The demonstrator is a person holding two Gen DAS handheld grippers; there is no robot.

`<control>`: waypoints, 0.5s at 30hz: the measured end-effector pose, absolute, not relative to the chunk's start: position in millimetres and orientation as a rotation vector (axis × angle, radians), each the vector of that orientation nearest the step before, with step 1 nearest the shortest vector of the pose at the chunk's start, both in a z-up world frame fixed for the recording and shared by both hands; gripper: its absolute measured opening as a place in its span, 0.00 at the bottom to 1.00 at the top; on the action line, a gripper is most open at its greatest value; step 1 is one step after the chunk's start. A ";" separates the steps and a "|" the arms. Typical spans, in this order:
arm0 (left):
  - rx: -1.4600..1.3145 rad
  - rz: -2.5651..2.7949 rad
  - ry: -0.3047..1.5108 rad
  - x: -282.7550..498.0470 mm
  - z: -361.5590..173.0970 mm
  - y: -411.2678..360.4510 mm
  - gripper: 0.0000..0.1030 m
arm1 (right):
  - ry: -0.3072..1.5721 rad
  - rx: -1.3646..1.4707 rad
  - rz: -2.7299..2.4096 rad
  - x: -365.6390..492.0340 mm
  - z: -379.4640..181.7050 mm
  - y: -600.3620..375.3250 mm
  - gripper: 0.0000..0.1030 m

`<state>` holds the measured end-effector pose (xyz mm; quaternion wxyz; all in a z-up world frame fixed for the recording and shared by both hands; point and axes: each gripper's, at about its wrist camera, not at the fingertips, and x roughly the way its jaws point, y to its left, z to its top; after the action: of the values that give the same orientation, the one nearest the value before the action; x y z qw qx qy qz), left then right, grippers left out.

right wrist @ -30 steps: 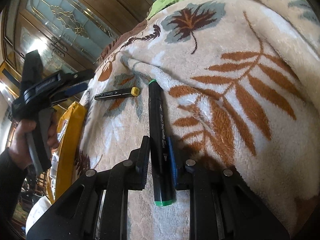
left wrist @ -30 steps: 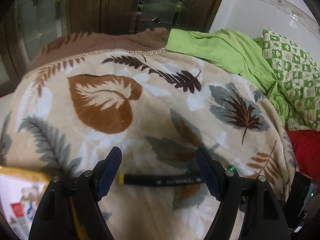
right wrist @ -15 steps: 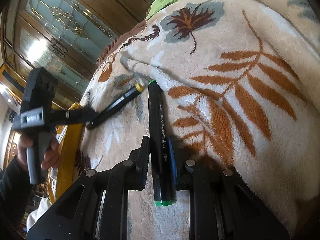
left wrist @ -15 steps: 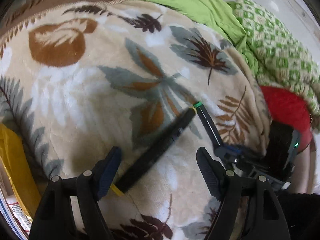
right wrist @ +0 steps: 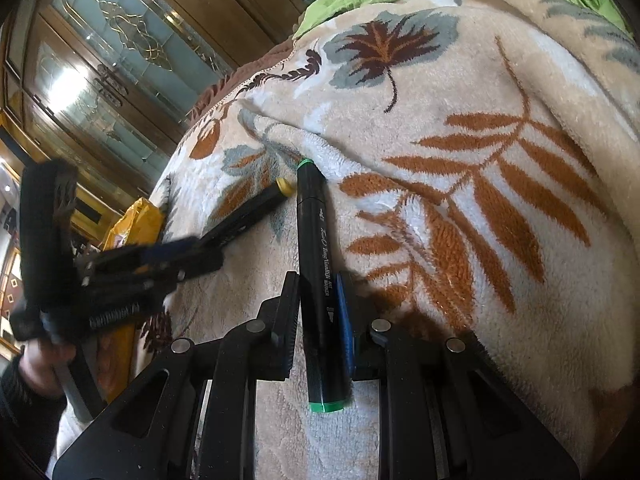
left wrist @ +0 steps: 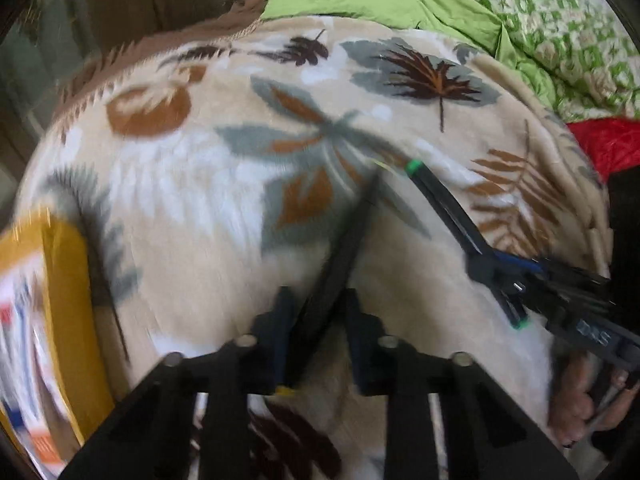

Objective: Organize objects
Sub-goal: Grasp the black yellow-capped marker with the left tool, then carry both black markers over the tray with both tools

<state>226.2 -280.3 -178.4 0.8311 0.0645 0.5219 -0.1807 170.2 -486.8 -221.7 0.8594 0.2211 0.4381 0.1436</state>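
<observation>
Swung since a second ago from crosswise to lengthwise, the yellow-tipped marker (left wrist: pixel 340 248) lies on the blanket (left wrist: pixel 180 184), left claw (left wrist: pixel 316 320) closing around it. Right claw (right wrist: pixel 318 308) pinches the green-tipped marker (right wrist: pixel 320 264), tips nearly meeting, probably pairing them. Open blanket beyond; yellow bag (left wrist: pixel 68 304) bounds the left edge.

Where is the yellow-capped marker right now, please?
The yellow-capped marker lies on the leaf-print blanket, between the closing jaws of the left gripper, its far tip close beside the green-capped marker.
</observation>
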 end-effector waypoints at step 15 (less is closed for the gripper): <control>-0.341 -0.396 1.181 123.2 -187.8 -204.3 0.13 | 1.149 0.500 0.250 137.8 -215.0 -406.8 0.16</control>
<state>123.2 -204.3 -187.8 0.7987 -0.1588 0.5503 -0.1843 137.8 -406.8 -215.0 0.8026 0.2332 0.5364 0.1168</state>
